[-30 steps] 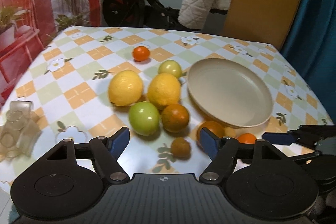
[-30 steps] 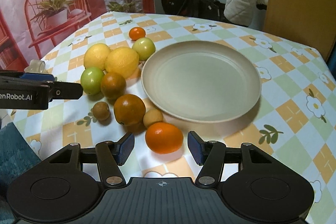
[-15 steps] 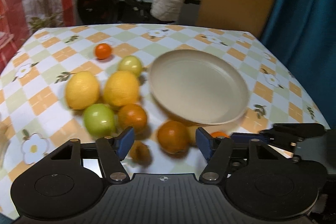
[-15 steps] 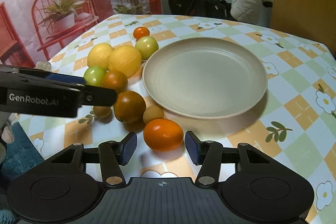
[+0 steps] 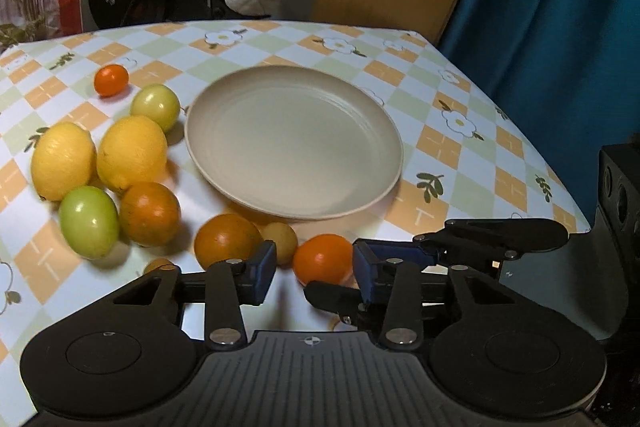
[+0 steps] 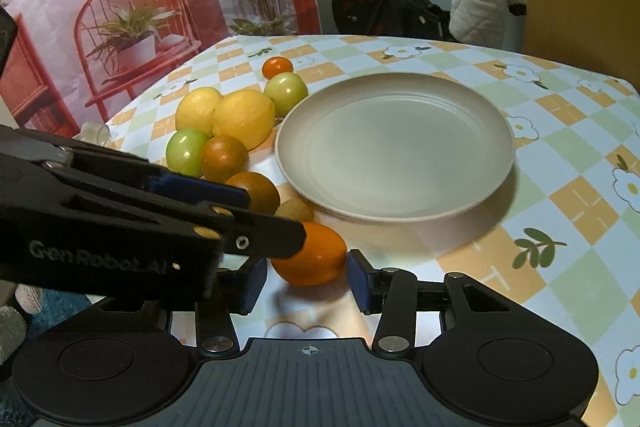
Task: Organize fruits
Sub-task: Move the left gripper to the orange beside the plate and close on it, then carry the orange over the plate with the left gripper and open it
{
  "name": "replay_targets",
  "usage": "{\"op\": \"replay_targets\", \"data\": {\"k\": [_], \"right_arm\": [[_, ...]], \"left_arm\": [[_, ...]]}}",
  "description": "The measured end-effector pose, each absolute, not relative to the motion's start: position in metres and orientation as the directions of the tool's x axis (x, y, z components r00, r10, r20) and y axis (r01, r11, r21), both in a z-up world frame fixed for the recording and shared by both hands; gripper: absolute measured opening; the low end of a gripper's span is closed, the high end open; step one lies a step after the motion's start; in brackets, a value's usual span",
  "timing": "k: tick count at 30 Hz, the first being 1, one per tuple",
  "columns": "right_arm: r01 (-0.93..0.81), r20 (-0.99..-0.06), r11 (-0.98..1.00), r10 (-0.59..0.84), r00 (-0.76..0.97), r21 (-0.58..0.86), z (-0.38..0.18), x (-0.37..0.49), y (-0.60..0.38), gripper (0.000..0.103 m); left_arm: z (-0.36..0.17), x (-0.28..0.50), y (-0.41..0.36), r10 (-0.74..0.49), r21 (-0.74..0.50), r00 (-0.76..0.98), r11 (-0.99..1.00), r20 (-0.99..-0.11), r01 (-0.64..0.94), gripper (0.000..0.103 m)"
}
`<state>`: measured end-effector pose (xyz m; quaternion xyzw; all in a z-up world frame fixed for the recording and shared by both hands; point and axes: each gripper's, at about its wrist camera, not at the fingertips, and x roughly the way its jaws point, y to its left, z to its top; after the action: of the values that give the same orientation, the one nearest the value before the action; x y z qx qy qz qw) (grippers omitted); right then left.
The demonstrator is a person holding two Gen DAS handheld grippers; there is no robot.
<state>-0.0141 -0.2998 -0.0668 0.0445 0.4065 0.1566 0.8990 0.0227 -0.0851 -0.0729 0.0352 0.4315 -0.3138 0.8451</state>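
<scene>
Orange fruit [image 6: 310, 253] sits btwn your right gripper [image 6: 306, 281] jaws, closing, pads not yet touching it. Left gripper [image 5: 314, 269] jaws also closing, nothing gripped, near the table's [image 5: 460, 163] front edge.

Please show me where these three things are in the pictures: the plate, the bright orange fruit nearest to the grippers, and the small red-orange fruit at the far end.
plate [image 6: 496, 131]: right wrist view, on its right rim.
bright orange fruit [image 6: 320, 255]: right wrist view, middle of its visible skin.
small red-orange fruit [image 5: 111, 79]: left wrist view, its centre.
</scene>
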Motion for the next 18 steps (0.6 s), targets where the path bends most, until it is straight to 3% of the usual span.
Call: {"op": "replay_targets", "data": {"k": [18], "right_arm": [[-0.242, -0.716, 0.947, 0.320, 0.621, 0.213, -0.073, -0.012, -0.301, 0.040]], "left_arm": [[-0.088, 0.035, -0.092, -0.515, -0.272, 0.386, 0.802, -0.765, 0.532, 0.036]]}}
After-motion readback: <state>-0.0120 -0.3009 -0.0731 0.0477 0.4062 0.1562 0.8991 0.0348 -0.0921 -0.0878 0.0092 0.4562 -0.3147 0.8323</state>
